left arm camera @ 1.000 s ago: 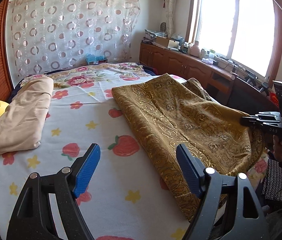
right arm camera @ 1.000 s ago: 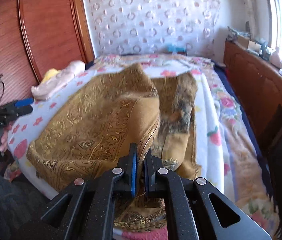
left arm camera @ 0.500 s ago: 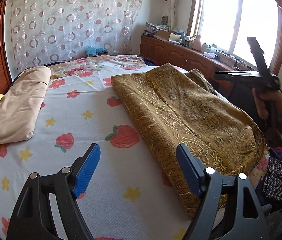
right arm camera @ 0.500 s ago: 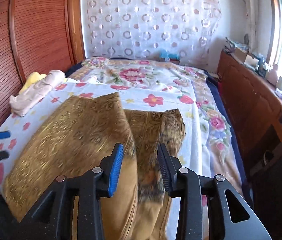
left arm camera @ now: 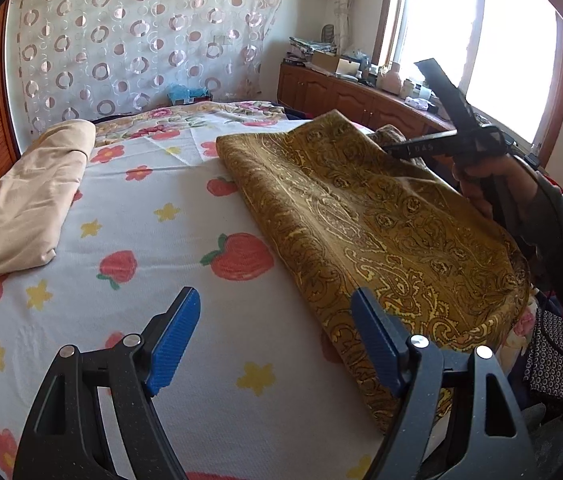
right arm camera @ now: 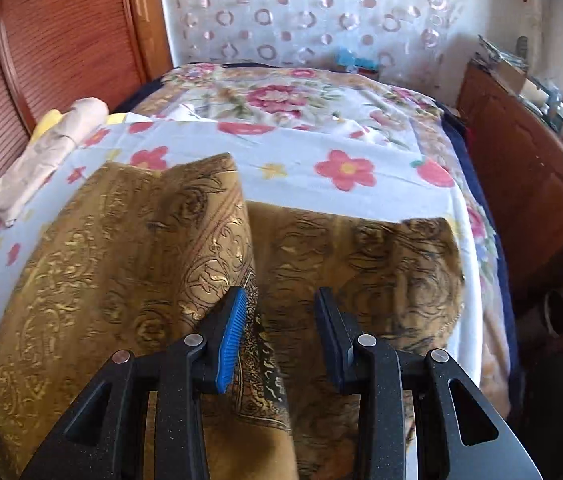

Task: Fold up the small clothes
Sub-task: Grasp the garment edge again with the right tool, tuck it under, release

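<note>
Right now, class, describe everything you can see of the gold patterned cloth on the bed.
The gold patterned cloth is a mustard-brown fabric with shiny paisley scrollwork and a bordered edge. It lies on the strawberry-print sheet, partly folded: one layer is laid over another, leaving a raised ridge and a darker underside showing. Its near edge droops over the bedside. Both grippers hang open above it, neither gripping.

Gold brocade cloth (left arm camera: 369, 216) shimmers on the matt cotton bedsheet (left arm camera: 153, 240).
</note>
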Available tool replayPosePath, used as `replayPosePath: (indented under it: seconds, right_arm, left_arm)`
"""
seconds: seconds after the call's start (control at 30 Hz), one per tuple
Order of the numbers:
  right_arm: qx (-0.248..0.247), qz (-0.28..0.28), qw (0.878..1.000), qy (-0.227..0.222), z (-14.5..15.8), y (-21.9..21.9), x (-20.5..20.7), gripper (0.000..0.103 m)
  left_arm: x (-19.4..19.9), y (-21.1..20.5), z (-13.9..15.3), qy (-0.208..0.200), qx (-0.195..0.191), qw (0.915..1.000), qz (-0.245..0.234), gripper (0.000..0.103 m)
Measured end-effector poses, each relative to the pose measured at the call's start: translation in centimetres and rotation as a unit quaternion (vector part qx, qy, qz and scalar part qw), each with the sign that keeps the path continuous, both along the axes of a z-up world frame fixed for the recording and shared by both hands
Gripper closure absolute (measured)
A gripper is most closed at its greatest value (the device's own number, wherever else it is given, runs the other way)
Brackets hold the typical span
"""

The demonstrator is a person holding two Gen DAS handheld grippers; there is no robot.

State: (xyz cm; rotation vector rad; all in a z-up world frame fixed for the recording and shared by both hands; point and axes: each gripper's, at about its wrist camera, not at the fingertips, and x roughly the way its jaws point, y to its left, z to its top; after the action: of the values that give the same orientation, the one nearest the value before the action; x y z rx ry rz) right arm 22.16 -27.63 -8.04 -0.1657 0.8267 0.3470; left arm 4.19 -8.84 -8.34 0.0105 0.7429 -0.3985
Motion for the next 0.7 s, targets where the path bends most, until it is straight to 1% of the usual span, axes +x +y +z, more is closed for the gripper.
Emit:
replayPosePath:
  seconds: [0.1, 0.33, 0.4, 0.43, 0.5, 0.53, 0.57, 0.67, 0.7]
  right_arm:
    - [0.024, 0.017, 1.0, -0.003, 0.5, 0.4, -0.7, 0.066]
    - [0.036, 0.05, 0.998, -0.011, 0.7, 2.1, -2.4, 0.066]
    - [0.029, 0.066, 0.997, -0.014, 0.7, 3.0, -3.3, 0.066]
    - [0.01, 0.067, 0.998, -0.016, 0.3, 3.6, -3.7, 0.066]
    - [-0.035, 0.055, 0.998, -0.02, -0.4, 4.7, -4.0, 0.066]
    - [-0.046, 0.051, 0.997, -0.021, -0.8, 4.8, -3.7, 0.066]
    - [-0.049, 0.046, 0.998, -0.02, -1.1, 4.7, -3.6, 0.066]
    - [-0.041, 0.012, 0.999, -0.012, -1.6, 3.8, -2.3, 0.056]
    - [-0.034, 0.002, 0.999, -0.01, -1.8, 3.3, -1.9, 0.055]
  left_arm:
    - [0.0, -0.3, -0.1, 0.002, 0.001, 1.0, -0.003, 0.024]
    - [-0.4, -0.2, 0.1, 0.001, 0.002, 1.0, 0.0, 0.024]
    - [-0.2, -0.2, 0.0, 0.002, 0.002, 1.0, 0.0, 0.024]
    - [-0.2, -0.2, -0.1, 0.003, 0.001, 1.0, 0.0, 0.024]
    - [-0.2, -0.2, -0.1, 0.002, 0.001, 1.0, 0.0, 0.024]
    - [-0.2, -0.2, -0.1, 0.002, 0.001, 1.0, -0.001, 0.024]
    - [-0.2, -0.2, -0.1, 0.002, 0.002, 1.0, -0.001, 0.024]
    - [-0.2, -0.2, -0.1, 0.001, 0.002, 1.0, -0.001, 0.024]
    - [-0.3, -0.2, -0.1, 0.001, 0.001, 1.0, -0.001, 0.024]
